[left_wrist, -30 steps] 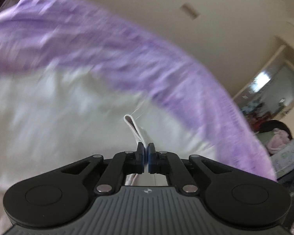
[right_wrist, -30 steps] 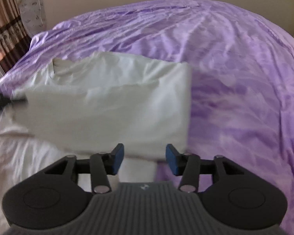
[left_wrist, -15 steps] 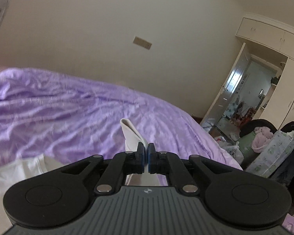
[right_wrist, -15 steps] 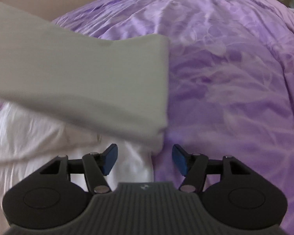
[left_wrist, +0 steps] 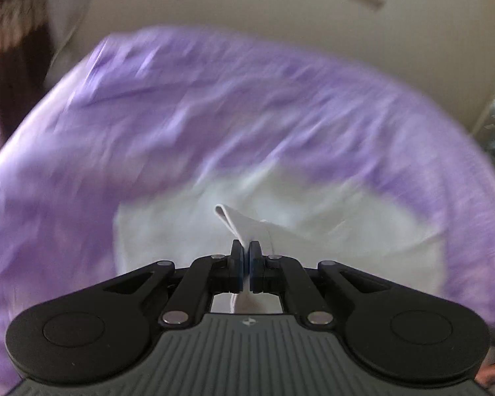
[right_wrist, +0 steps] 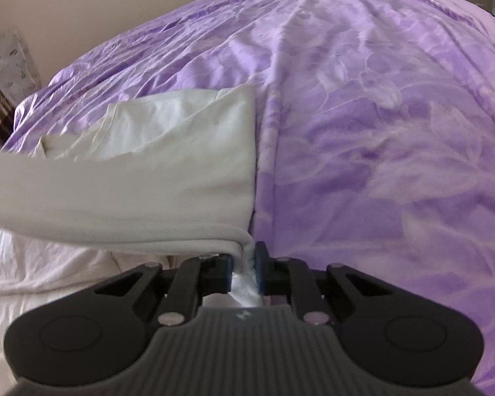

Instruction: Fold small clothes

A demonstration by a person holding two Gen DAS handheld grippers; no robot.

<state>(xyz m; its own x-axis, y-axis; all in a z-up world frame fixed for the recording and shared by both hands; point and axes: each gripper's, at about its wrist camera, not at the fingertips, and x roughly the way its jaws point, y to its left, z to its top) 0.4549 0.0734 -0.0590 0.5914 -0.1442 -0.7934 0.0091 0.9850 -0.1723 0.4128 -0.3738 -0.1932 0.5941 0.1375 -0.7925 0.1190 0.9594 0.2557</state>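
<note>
Two grippers are both on the white garment point(right_wrist: 155, 178), which lies on the purple bedspread point(right_wrist: 379, 132) of a bed. Left gripper point(left_wrist: 246, 257): jaws clenched on a small pinched tab of white cloth that sticks up past the tips; rest of that view is motion-blurred, with the white fabric spread below and purple around it. Right gripper point(right_wrist: 244, 265): jaws closing on a bunched corner of the same garment, cloth already between them and squeezed by the blue pads. From that corner a thick folded edge runs off to the left, lifted clear of the wrinkled layer underneath. Farther back a flat white panel rests on the bedspread, its right edge straight.

Judgement: fold is mid-way. At least one layer looks doubled over; the lifted edge has not been laid down or smoothed. Final shape can't be told from here. No finished stack of clothes visible.
</note>
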